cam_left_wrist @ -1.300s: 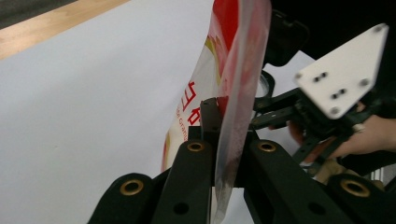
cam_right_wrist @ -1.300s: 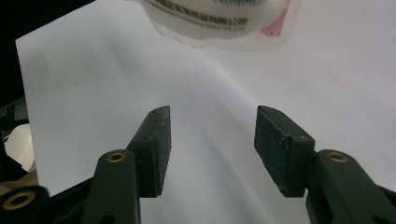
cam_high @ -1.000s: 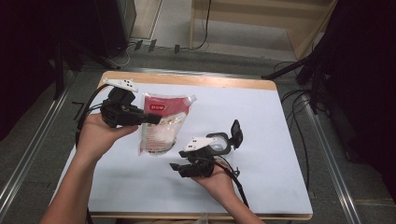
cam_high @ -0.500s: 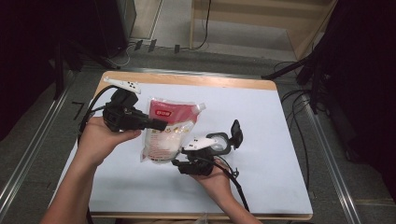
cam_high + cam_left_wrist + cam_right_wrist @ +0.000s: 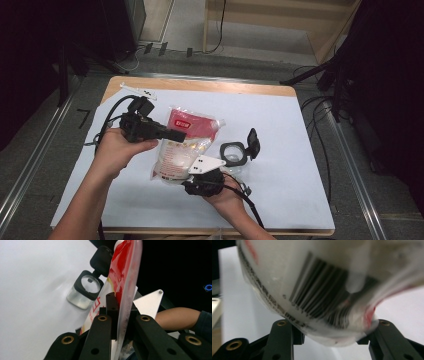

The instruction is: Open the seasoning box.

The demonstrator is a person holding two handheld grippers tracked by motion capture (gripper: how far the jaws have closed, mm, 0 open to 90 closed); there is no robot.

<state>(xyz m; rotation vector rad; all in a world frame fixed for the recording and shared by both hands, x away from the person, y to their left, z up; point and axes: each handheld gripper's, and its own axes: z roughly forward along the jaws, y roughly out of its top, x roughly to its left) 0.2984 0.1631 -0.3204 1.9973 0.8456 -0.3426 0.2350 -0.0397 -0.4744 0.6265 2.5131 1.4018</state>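
the white table top [image 5: 300, 150] carries everything, and the landmark on it is the small clear container with the black flip lid [image 5: 235, 154], standing open with its lid [image 5: 253, 142] thrown back, presumably so it can take what the bag holds.

the red and white food bag [image 5: 182, 147] is just beside that container, on the side toward the person's left hand, raised off the table and tilted with its red top end farther from the person than the container. it seems held that way so both tools can get purchase on it.

the left gripper [image 5: 181, 135], beyond the bag from the container, is clamped tight on the bag's thin sealed edge [image 5: 126, 302], jaws almost together, which suits pinching flat film.

the right gripper [image 5: 192, 186], nearer the person than the container, cups the bag's bulging lower end [image 5: 332, 315]; its jaws have just been closing, and the bag sits between them, pressed at both sides.
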